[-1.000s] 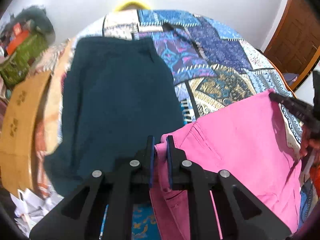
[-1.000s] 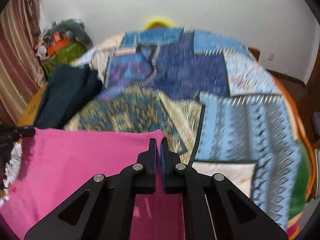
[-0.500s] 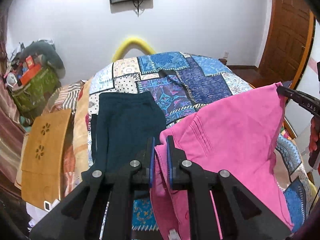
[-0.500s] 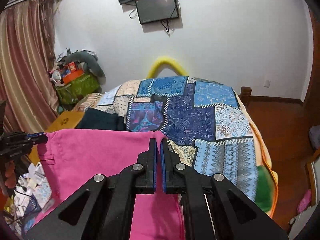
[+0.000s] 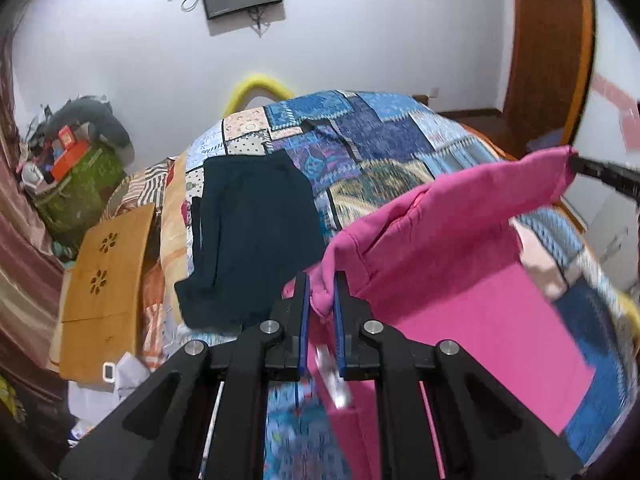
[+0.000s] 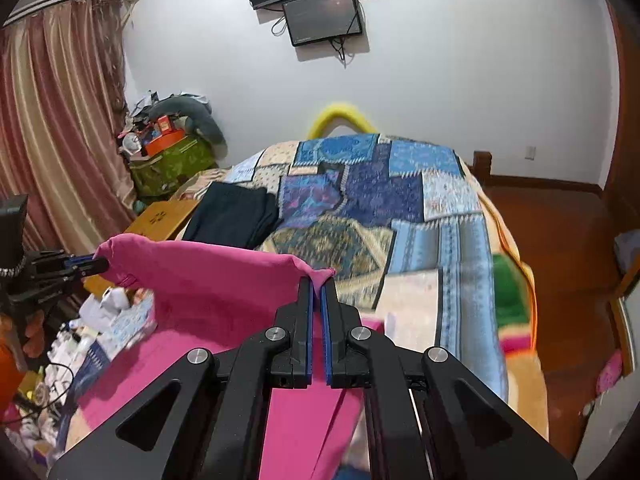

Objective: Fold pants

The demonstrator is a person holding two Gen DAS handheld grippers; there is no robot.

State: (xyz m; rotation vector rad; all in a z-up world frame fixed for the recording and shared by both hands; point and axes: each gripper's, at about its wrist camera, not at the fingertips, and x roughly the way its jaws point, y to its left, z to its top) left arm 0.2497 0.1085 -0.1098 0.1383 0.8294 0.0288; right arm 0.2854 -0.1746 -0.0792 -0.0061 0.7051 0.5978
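Observation:
Pink pants (image 5: 448, 240) hang in the air over the patchwork bed (image 5: 380, 136), stretched between both grippers. My left gripper (image 5: 320, 280) is shut on one top corner of the pink pants. My right gripper (image 6: 319, 280) is shut on the other top corner of the pink pants (image 6: 208, 280). The right gripper's tip shows at the far right of the left wrist view (image 5: 600, 172), and the left gripper shows at the left of the right wrist view (image 6: 84, 266). The lower part of the pants drapes down below the grippers.
Folded dark teal pants (image 5: 248, 232) lie on the bed's left side, also in the right wrist view (image 6: 232, 216). A wooden lap desk (image 5: 104, 272) leans left of the bed. A cluttered green bag (image 6: 168, 164) stands by the curtain. A wooden door (image 5: 548, 48) is at the right.
Both grippers have lifted the pink pants up and back from the bed, and the top edge now sags a little between them. The dark pants have not moved.

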